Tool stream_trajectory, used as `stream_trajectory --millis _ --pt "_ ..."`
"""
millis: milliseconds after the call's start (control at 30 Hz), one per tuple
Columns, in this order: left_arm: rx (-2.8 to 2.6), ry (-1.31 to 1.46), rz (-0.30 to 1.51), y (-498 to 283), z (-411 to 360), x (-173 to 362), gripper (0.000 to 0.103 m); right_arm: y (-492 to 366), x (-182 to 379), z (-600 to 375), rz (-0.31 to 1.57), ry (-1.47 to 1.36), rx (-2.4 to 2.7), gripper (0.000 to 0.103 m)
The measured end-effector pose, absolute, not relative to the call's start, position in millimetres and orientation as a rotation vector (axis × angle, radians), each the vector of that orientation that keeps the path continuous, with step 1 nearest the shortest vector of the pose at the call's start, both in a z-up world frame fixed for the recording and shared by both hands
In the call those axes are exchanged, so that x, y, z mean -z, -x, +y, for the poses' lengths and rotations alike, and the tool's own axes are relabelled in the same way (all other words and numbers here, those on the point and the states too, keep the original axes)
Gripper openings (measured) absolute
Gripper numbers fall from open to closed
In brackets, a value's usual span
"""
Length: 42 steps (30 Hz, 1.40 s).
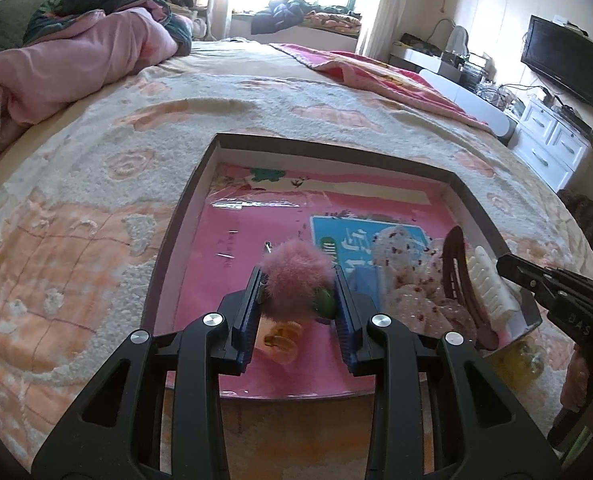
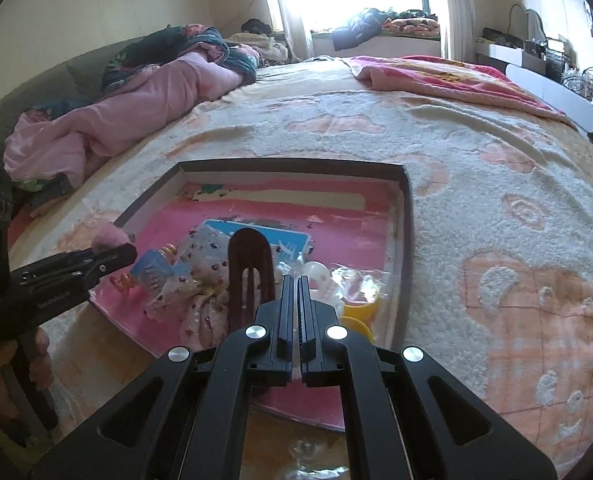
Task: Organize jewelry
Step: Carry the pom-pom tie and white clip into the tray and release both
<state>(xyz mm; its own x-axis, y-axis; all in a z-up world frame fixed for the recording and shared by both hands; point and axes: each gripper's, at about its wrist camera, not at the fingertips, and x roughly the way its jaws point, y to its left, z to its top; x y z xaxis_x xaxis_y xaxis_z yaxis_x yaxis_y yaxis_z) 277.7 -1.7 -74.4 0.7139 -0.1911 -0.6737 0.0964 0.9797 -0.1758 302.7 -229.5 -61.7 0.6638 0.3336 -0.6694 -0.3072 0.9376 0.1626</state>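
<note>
On bed (image 1: 96,184), shallow dark-rimmed box (image 1: 200,184) with pink lining, resting on fluffy cream-and-peach bedspread. Left tool (image 1: 298,280) over near part of box, clamped on pink fluffy pompom accessory (image 1: 296,276), green bit (image 1: 325,300) showing at its lower right, against right blue pad. Orange translucent clip (image 1: 282,340) on box floor below, between the two fingers. Right of it inside box: floral fabric scrunchie (image 1: 408,264), dark brown oval hair clip (image 1: 454,264), white comb-like clip (image 1: 490,280) leaning at right wall. Blue printed card (image 1: 344,236) flat under the scrunchie. Right tool (image 2: 298,280) jaws nearly together, only thin slit between; cannot tell if anything pinched. Tip hovering over near right corner of box, just beside brown clip, near yellow piece (image 2: 360,312). Pink quilt (image 1: 76,68) bunched far left on bed.
</note>
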Motion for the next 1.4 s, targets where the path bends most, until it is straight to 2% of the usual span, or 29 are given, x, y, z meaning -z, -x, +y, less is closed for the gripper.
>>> stream_trajectory --millis 333,433,500,667,733,767,933,1200,1400 --pt "0.13 0.137 0.786 -284.0 3.8 84.6 0.026 -304.8 63.0 -224.1 0.773 -0.046 -0.395 0.008" --pt "0.129 0.137 0.786 -284.1 4.3 85.5 0.027 -302.6 62.0 -221.6 0.772 -0.046 -0.41 0.017" --pt "0.129 0.14 0.787 -284.4 5.1 86.0 0.027 -300.1 61.2 -217.9 0.769 -0.043 -0.426 0.027" --pt "0.127 0.139 0.785 -284.7 4.7 85.6 0.028 -294.3 61.1 -209.0 0.764 -0.017 -0.449 0.038" --pt "0.124 0.134 0.778 -283.6 5.0 84.8 0.037 -293.8 60.6 -207.4 0.764 -0.014 -0.457 0.042" --pt "0.124 0.135 0.775 -282.7 5.0 84.2 0.045 -293.5 60.2 -207.8 0.765 -0.022 -0.459 0.045" --pt "0.129 0.141 0.771 -280.5 6.9 82.8 0.049 -290.6 57.7 -212.9 0.763 -0.043 -0.455 0.054" --pt "0.128 0.139 0.752 -272.1 8.5 75.9 0.067 -283.2 51.9 -219.2 0.734 -0.048 -0.435 0.076" --pt "0.128 0.156 0.731 -263.0 9.6 67.6 0.078 -275.3 44.8 -224.2 0.699 -0.044 -0.417 0.086"
